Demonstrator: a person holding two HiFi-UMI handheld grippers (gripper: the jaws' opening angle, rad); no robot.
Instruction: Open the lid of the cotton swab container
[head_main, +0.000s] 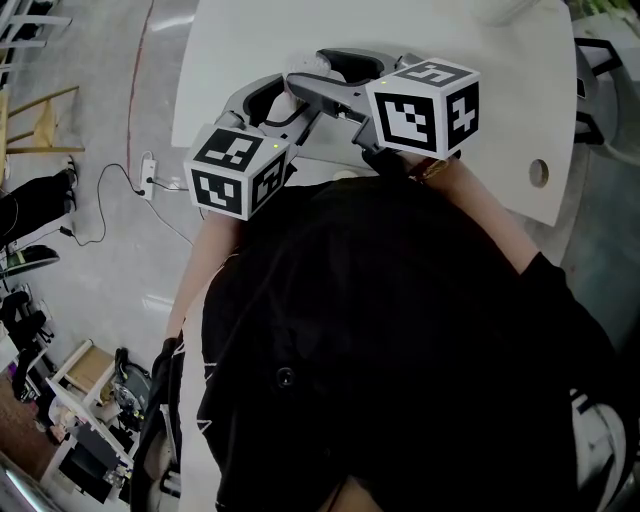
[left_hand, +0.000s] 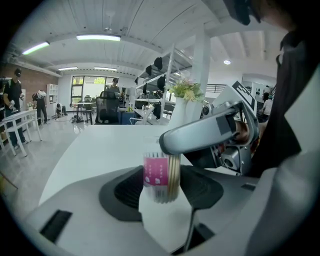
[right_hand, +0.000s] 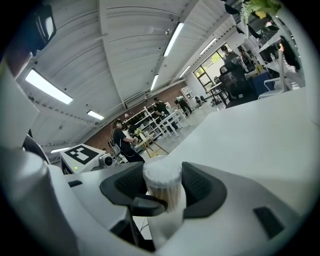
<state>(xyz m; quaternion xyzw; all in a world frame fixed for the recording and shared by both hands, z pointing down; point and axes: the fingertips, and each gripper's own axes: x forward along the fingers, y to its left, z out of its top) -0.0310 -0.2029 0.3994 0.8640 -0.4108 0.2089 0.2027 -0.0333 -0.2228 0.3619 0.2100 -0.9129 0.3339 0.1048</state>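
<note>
My left claw (left_hand: 162, 194) is shut on the middle of the cotton swab container (left_hand: 159, 175), right at its pink label. The container's long side runs straight up from there to the lid (right_hand: 162, 172), and my right claw (right_hand: 164, 189) is closed snug on that top end, with the white tabletop (left_hand: 95, 150) beyond. I think the lid must pull off along that line, away from the left claw.

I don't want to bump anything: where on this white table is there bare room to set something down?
Crowded: the near edge, where the left gripper and right gripper clamp the cotton swab container. Bare: the table beyond them, and right toward the round hole.
</note>
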